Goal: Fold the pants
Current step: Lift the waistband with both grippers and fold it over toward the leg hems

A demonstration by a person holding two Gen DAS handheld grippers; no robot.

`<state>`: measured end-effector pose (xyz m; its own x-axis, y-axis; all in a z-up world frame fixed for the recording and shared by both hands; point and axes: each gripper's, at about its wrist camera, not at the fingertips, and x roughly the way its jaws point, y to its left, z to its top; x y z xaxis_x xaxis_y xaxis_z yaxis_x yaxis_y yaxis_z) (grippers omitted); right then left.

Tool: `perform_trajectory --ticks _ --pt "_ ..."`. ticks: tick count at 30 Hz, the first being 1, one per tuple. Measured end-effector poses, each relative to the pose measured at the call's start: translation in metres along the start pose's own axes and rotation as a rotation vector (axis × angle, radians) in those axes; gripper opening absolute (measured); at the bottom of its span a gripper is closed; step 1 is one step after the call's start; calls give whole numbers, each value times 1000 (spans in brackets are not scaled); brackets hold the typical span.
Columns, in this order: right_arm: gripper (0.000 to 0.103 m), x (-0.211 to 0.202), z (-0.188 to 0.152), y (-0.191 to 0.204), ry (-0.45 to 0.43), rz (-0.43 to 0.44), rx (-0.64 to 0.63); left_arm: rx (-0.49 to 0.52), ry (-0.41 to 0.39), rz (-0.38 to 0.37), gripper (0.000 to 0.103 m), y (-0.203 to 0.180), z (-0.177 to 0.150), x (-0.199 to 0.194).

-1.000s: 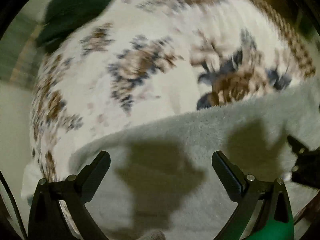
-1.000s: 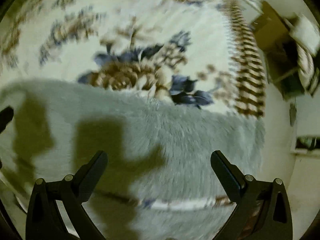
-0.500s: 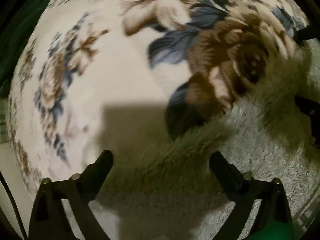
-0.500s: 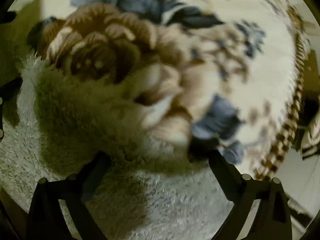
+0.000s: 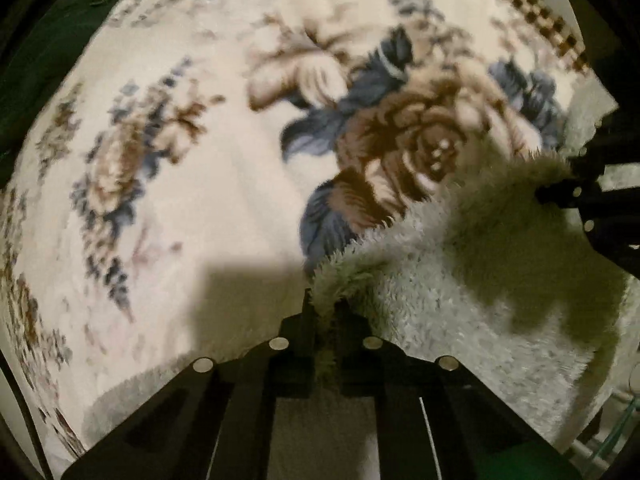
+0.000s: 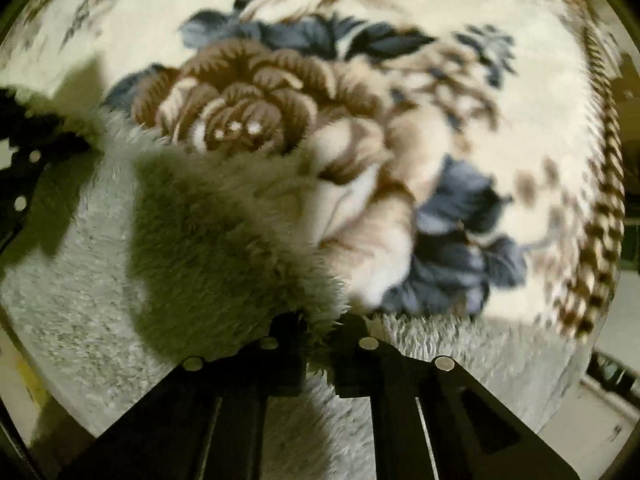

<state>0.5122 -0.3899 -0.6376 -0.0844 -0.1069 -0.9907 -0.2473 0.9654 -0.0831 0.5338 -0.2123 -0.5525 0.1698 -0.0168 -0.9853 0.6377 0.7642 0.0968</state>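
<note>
Now the left claw (image 5: 325,312) is pinched tight on the fuzzy edge of the grey fleece pants (image 5: 460,300), which lie on a cream floral blanket (image 5: 180,200) and spread right and near. Further right, the right claw (image 6: 320,326) is likewise clamped on the same far edge of the pants (image 6: 200,220), beside the brown rose print (image 6: 240,108).

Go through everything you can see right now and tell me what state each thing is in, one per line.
left gripper: shut on the pants' far edge
right gripper: shut on the pants' far edge
pants: fluffy grey, lying on the blanket, edge pinched at two corners
floral blanket: spread flat under the pants
</note>
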Motion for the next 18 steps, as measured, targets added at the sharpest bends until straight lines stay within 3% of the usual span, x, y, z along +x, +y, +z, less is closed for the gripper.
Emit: perform_trajectory --ticks 7,10,15,18 --pt "8 -71 -71 -6 -144 -60 108 -131 -91 -9 5 -16 -58 -66" --pt "8 -99 -88 19 -207 -118 98 -211 -112 -22 5 -23 -94 -93" --pt "8 -138 -165 86 -277 -127 131 -407 -51 -123 4 -47 -177 -112" --pt "8 -118 -209 121 -234 -135 114 -480 43 -174 4 -77 -234 -102"
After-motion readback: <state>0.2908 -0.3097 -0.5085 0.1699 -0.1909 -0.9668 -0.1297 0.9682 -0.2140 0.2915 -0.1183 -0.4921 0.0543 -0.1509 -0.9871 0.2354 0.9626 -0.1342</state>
